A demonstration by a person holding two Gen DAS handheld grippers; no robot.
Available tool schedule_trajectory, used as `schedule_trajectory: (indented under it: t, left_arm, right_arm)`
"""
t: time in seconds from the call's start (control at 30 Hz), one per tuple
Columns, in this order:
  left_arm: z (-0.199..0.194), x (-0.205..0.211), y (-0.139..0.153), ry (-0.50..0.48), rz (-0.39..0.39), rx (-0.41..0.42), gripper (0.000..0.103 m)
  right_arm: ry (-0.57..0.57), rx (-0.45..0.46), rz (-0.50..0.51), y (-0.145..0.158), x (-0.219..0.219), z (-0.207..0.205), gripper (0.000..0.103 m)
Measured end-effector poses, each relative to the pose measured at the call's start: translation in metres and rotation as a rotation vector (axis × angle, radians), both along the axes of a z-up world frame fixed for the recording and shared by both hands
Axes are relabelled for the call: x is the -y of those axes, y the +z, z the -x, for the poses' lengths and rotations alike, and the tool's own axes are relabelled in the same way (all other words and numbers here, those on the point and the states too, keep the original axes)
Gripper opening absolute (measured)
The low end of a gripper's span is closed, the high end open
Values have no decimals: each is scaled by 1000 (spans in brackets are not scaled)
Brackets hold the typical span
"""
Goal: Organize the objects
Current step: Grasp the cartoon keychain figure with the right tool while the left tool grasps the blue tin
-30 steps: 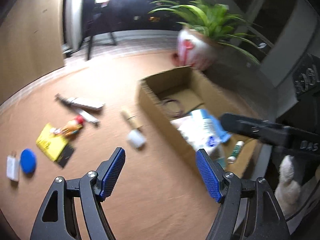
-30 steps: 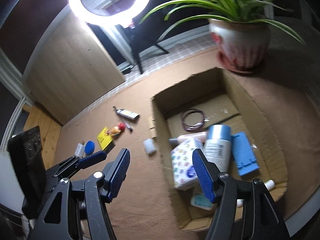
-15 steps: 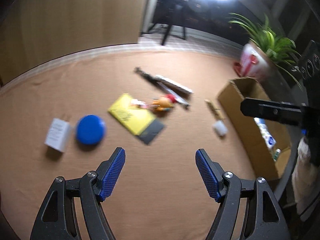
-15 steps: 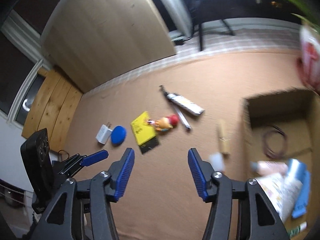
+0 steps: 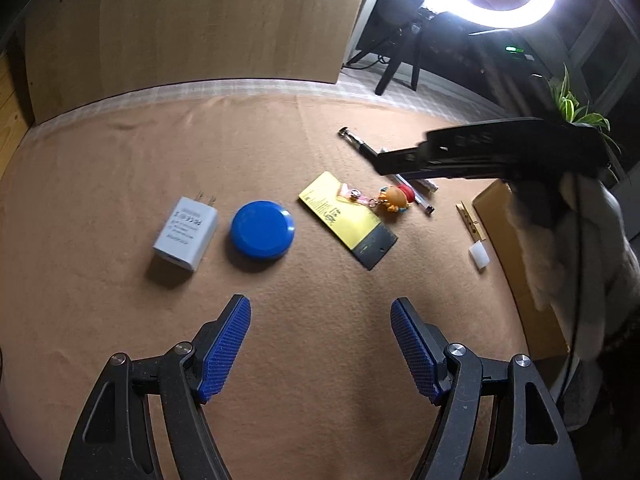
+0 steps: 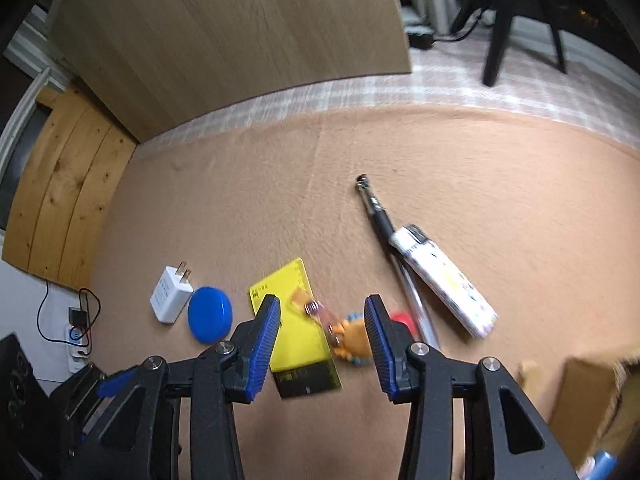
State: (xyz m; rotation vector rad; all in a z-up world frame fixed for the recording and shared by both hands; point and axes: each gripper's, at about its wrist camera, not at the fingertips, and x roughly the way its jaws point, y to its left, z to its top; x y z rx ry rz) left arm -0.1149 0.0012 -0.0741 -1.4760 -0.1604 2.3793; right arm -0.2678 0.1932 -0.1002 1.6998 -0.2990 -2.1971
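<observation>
Both grippers swung from box; writing illegible.

Bare brown mat [image 5: 320, 380] lies open near the camera; farther off, charger [image 5: 186, 233], blue lid [image 5: 262, 230], yellow card [image 5: 344, 216] and keychain [image 5: 394, 199] crowd the middle, cardboard box [image 5: 516, 264] walling the right.

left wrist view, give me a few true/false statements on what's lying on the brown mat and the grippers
1. The blue disc lies between the white charger and the yellow card. True.
2. The left gripper holds the blue disc. False: its jaws are open and empty.
3. The orange keychain figure sits inside the cardboard box. False: it is on the mat beside the card.
4. The right gripper, jaws just closing, has not gripped the figure. True.
</observation>
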Motion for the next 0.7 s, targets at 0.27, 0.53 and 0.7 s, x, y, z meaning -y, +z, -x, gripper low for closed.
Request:
schedule_trajectory:
  t: [0.27,0.53,0.7]
  left_arm:
    - [3,8,-3,18,-21,8,75]
    - [21,13,-4,37,-3,-5,75]
    - [49,10,-8,33,34,-12,73]
  right_arm:
    - [5,58,-33,-22,0,5,36]
    - [0,42,-52,-23,-19,-32,33]
    - [12,3,-91,-22,-18,-66,26]
